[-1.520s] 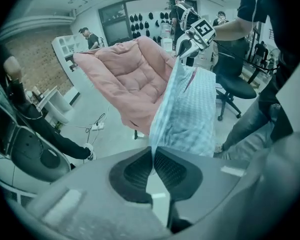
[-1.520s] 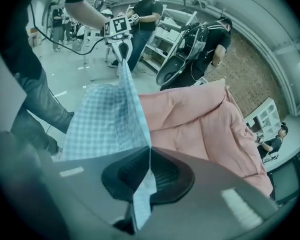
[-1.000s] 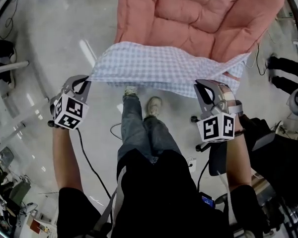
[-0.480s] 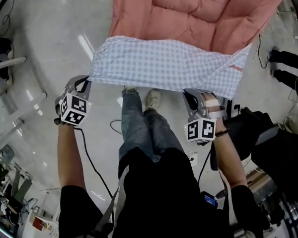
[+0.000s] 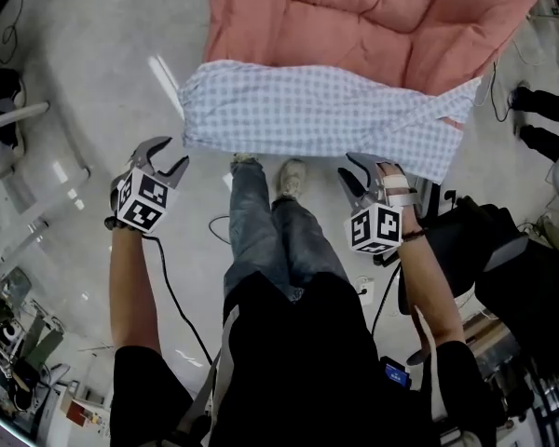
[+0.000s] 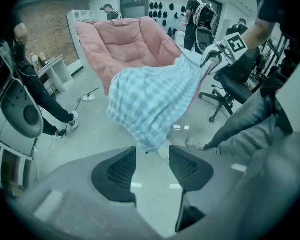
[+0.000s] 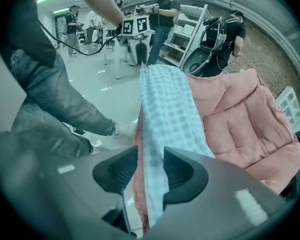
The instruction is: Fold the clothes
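Jaws on both grippers are standing apart, having just been opening. Seen from the head, the whole checked shirt (image 5: 326, 115) is lying spread across the front edge of the pink chair (image 5: 354, 17), something neither gripper view is showing in full. The left gripper (image 5: 168, 154) is hanging just below and outside the shirt's left corner. The right gripper (image 5: 352, 170) is sitting just under the shirt's right hem, and neither one is pinching cloth.

The left gripper view is adding what the head view cannot. Only bare floor (image 6: 90, 134) is showing through the gap between that gripper's spread pads. The shirt's gathered corner is dangling just beyond the tips and slightly above them, apart from both pads. From there the cloth is running away toward the right gripper at its far end.

The right gripper view is giving the opposite end. Here a strip of the shirt (image 7: 165, 104) is running straight through the gap between the parted pads, draping down over the chair's front edge. The pads are flanking it loosely rather than squeezing it. The chair's pink cushion (image 7: 240, 119) is lying to the right of this gripper, and the shirt is stretching ahead toward the left gripper. Both gripper views are also catching bystanders (image 7: 165, 9) standing behind, who are hardly showing in the head view.
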A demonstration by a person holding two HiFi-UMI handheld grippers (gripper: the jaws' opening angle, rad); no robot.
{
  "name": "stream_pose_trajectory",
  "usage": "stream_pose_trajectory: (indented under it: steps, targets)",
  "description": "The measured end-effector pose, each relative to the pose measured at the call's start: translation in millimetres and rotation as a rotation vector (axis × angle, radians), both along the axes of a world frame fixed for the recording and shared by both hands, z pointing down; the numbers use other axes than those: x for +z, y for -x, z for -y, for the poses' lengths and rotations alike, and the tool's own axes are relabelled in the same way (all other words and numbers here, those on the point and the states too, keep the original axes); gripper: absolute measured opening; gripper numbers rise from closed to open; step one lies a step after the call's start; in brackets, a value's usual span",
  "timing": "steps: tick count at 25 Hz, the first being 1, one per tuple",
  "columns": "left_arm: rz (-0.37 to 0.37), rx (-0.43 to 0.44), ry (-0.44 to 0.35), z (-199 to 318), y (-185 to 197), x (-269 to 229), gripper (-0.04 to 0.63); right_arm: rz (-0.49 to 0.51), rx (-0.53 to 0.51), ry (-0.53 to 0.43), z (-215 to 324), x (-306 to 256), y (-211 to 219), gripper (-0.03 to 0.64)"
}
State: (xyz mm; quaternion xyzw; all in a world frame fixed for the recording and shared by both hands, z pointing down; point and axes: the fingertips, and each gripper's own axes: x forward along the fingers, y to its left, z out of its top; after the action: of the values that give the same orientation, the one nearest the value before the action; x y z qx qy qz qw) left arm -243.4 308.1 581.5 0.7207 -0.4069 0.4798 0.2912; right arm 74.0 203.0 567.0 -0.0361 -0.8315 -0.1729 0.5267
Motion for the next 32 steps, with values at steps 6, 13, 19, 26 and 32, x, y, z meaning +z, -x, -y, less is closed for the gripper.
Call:
stream_pose_trajectory:
  steps: [6,13,19,26,32]
  targets:
    - [-0.018,0.012,-0.024,11.5,-10.1,-13.3,0.213,0.023,0.030,0.002,6.1,-6.3,-0.6,0.163]
    - [-0.043,0.059,-0.096,40.8,-29.9,-56.4,0.212,0.074,0.125,-0.007,24.5,-40.1,-0.7,0.162]
    - [-0.092,0.190,-0.165,113.2,-112.2,-125.0,0.209,0.127,0.293,-0.050,57.1,-109.8,-61.9,0.155]
    - [-0.189,0.352,-0.234,199.7,-224.5,-185.1,0.186,0.165,0.537,-0.126,95.5,-169.7,-160.3,0.132]
    - [-0.306,0.444,-0.199,242.4,-294.9,-161.8,0.180,0.107,0.634,-0.174,132.5,-164.1,-197.1,0.118]
